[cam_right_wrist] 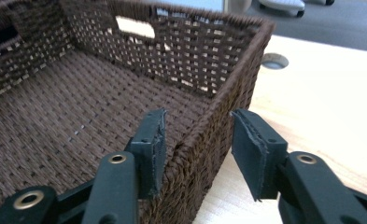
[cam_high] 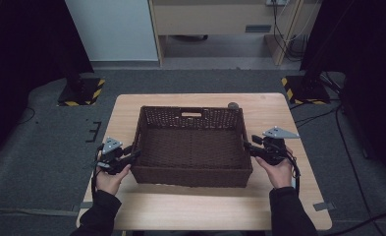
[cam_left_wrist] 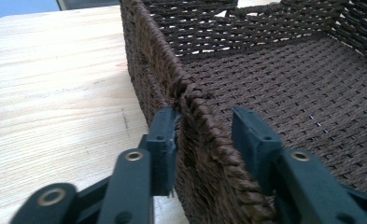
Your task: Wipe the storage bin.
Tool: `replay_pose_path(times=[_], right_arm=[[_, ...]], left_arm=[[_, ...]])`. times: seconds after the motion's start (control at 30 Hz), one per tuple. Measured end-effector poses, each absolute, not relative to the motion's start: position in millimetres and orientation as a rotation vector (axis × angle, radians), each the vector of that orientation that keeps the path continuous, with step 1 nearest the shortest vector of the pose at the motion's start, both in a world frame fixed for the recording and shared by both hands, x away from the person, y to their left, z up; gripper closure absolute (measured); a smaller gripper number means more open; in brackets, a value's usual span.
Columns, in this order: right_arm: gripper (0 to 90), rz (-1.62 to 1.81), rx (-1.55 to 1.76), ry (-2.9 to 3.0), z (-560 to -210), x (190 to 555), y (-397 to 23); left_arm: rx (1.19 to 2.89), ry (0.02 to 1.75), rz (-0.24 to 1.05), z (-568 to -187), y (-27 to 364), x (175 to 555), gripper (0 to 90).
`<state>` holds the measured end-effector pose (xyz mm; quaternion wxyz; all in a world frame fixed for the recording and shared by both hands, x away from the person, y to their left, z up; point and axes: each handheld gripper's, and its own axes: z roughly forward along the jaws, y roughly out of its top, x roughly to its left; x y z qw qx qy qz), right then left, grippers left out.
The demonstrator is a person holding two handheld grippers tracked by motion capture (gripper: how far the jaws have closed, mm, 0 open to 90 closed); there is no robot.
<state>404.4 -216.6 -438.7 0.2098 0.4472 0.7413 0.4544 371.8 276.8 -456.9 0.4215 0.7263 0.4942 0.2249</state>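
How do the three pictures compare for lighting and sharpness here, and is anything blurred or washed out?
High view: dim, dark at the sides, but the basket and table read clearly. Left gripper view: brighter, the weave sharp, the left gripper jaws nearest the lens soft. Right gripper view: evenly lit, the right gripper crisp at its pads, the background beyond the table soft.

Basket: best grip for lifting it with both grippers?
Probably the two short side walls of the basket, one gripper per end, coming from outside with a jaw either side of the rim. The walls are thin, upright and fit the open jaws, as the left gripper and right gripper stand.
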Motion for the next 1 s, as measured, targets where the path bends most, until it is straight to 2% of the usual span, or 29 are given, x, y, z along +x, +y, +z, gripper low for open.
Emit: replay_pose_path(times=[0.07,0.2,0.27,0.33,0.37,0.47,0.5,0.57,0.6,0.67,0.73,0.9,1.0], right_arm=[[57.1,1.240,1.243,2.080,-442,406,-214],[66.9,1.246,1.235,2.110,-442,403,-211],[67.4,1.237,1.236,2.107,-442,402,-210],[69.5,1.232,1.234,2.107,-441,400,-211],[72.3,1.237,1.232,2.113,-439,396,-211],[72.0,1.254,1.245,2.104,-439,392,-213],[71.1,1.261,1.247,2.116,-438,389,-215],[70.2,1.261,1.253,2.117,-438,388,-214],[64.2,1.220,1.238,2.108,-434,388,-213],[63.3,1.216,1.236,2.098,-434,389,-213],[58.7,1.227,1.245,2.062,-435,397,-211],[57.1,1.211,1.262,2.059,-441,406,-208],[60.9,1.219,1.275,2.078,-445,407,-205]], left_arm=[[1.806,1.236,0.566,-457,277,371,55.8],[1.789,1.217,0.569,-454,276,367,52.0],[1.799,1.204,0.577,-453,274,364,52.0],[1.808,1.201,0.595,-452,274,361,54.6],[1.808,1.204,0.594,-452,274,360,58.7],[1.812,1.221,0.580,-453,276,360,61.6],[1.816,1.226,0.566,-454,275,361,66.3],[1.827,1.233,0.573,-455,274,361,68.3],[1.837,1.236,0.581,-454,273,362,70.8],[1.848,1.242,0.583,-453,272,364,71.3],[1.844,1.249,0.588,-453,272,366,73.1],[1.821,1.258,0.586,-455,275,372,73.7],[1.814,1.246,0.583,-453,276,370,70.7]])
